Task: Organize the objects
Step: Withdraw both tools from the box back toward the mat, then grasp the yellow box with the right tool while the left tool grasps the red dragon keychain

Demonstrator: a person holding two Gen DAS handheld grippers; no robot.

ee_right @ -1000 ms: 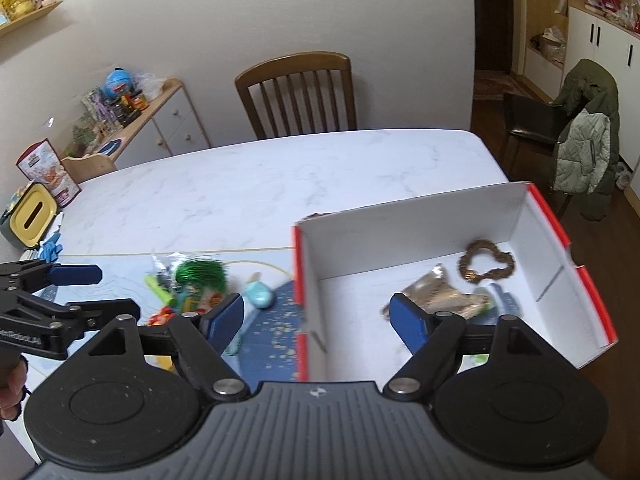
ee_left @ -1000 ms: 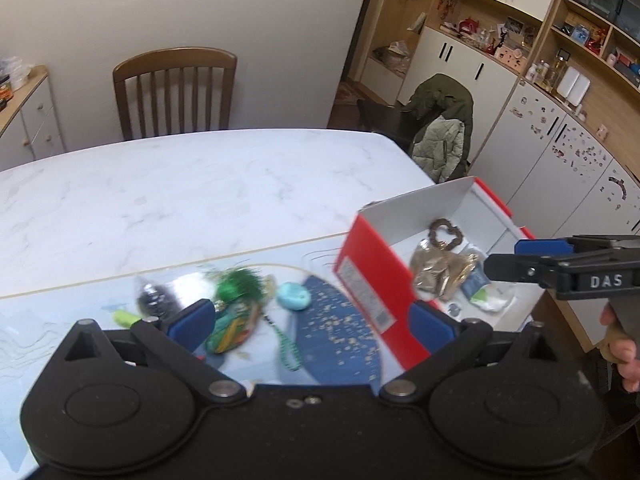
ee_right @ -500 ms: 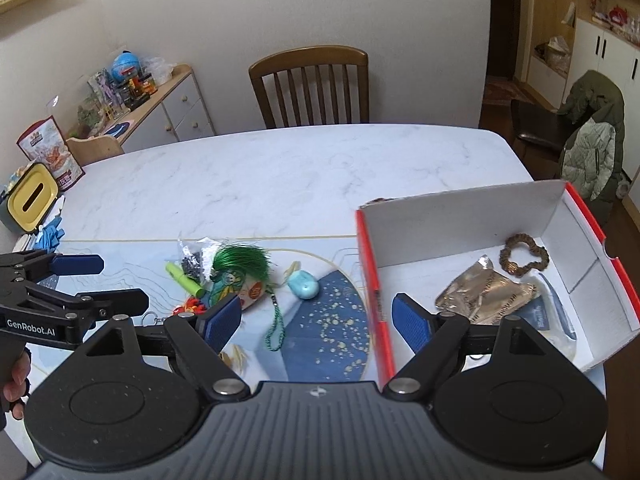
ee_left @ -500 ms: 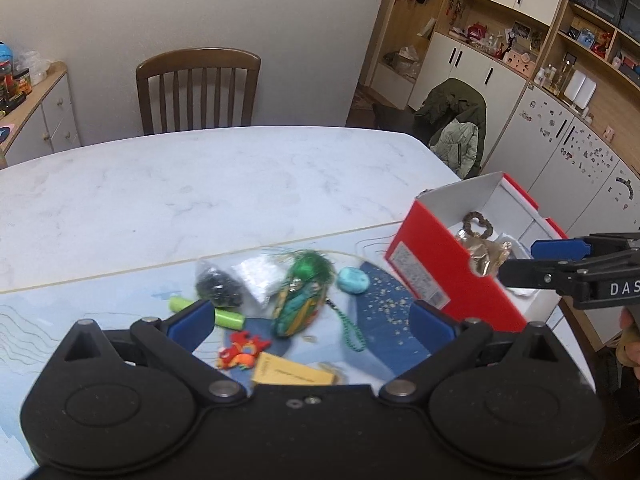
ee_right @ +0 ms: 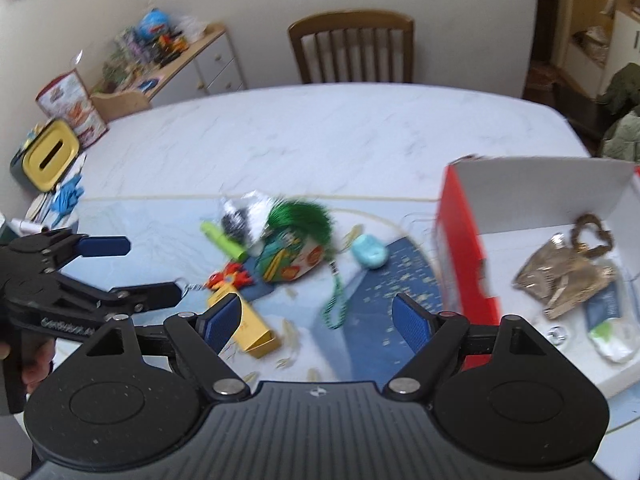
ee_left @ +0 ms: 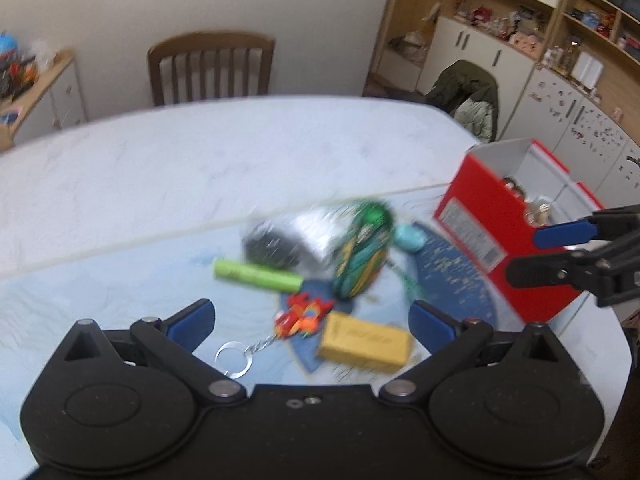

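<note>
left tool (ee_left: 311, 317) hangs wide open and empty above a heap of trinkets on the table (ee_left: 200, 160): a green tube (ee_left: 256, 274), a red charm (ee_left: 302, 316) on a keyring, a yellow box (ee_left: 362, 342), a tasselled green pouch (ee_left: 362, 252) and a teal case (ee_right: 370, 252). right tool (ee_right: 318, 318), equally wide and empty, faces the red box (ee_right: 460, 240) at the right, which already holds a foil packet (ee_right: 564, 276) and what may be a bracelet, so the loose items are probably bound there.

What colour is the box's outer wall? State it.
Red, white inside. The box shows best in the right wrist view.
</note>
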